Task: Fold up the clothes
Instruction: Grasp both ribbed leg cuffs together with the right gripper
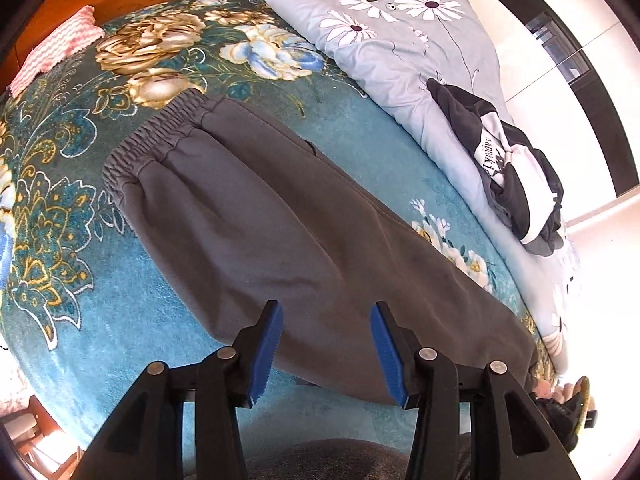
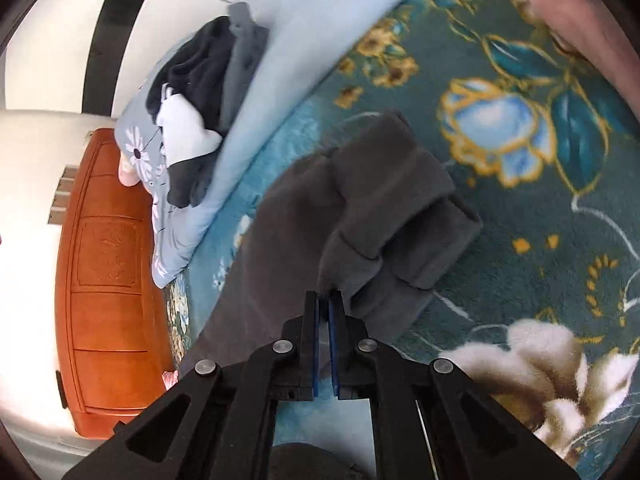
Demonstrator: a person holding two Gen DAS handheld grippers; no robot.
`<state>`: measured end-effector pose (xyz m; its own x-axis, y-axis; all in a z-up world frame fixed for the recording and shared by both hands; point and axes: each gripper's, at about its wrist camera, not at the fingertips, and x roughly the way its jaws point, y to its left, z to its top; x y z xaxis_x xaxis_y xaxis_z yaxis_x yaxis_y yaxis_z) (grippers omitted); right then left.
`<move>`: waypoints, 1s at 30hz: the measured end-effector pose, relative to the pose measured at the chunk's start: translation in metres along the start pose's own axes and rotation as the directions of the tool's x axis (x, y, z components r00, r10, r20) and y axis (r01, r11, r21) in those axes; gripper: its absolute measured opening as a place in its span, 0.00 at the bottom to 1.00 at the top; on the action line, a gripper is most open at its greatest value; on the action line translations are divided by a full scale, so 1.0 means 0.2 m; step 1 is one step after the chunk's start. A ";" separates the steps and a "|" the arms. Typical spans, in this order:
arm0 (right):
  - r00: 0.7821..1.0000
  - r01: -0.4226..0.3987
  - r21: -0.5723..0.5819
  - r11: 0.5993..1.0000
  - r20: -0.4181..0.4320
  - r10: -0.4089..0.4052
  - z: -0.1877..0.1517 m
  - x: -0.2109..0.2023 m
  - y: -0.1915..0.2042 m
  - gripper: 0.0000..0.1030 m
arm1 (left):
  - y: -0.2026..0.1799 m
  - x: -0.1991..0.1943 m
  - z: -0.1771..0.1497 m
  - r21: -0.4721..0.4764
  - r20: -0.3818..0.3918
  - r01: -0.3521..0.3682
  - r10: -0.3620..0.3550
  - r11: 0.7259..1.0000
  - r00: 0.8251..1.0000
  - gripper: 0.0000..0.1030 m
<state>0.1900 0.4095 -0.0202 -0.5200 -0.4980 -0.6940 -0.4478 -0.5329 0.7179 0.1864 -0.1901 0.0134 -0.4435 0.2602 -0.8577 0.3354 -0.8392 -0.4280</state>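
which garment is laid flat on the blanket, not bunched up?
The grey sweatpants, spread out on the teal floral blanket. The dark and white clothes lie crumpled on the daisy-print quilt.

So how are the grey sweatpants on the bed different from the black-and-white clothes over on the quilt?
The grey sweatpants are plain grey and lie stretched out long on the teal flowered blanket. The black-and-white clothes are two-coloured with lettering, crumpled in a heap on the pale blue daisy quilt. Both are soft clothes, not yet folded.

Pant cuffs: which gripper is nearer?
Right. The right gripper is shut at the edge of the grey sweatpants right by the cuffs; the left gripper hovers open over the mid-leg, farther from them.
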 end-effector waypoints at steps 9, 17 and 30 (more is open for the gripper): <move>0.991 -0.037 0.132 0.991 0.129 0.020 -0.03 -0.12 -0.19 0.62 | -0.12 0.04 0.00 -0.027 0.022 0.051 -0.050 0.998 0.998 0.53; 0.980 -0.118 0.261 0.958 0.185 0.070 0.04 -0.01 -0.26 0.63 | -0.23 0.12 -0.04 -0.081 -0.024 0.126 -0.128 0.989 0.991 0.53; 0.977 0.016 0.114 0.993 0.210 -0.039 0.22 -0.15 -0.08 0.16 | -0.10 0.19 0.07 -0.017 -0.082 -0.039 0.038 0.999 0.996 0.53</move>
<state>0.1809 0.4622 -0.0080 -0.6429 -0.3220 -0.6949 -0.5359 -0.4592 0.7085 0.1519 -0.1693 -0.0060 -0.3610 0.2663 -0.8937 0.3670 -0.8405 -0.3987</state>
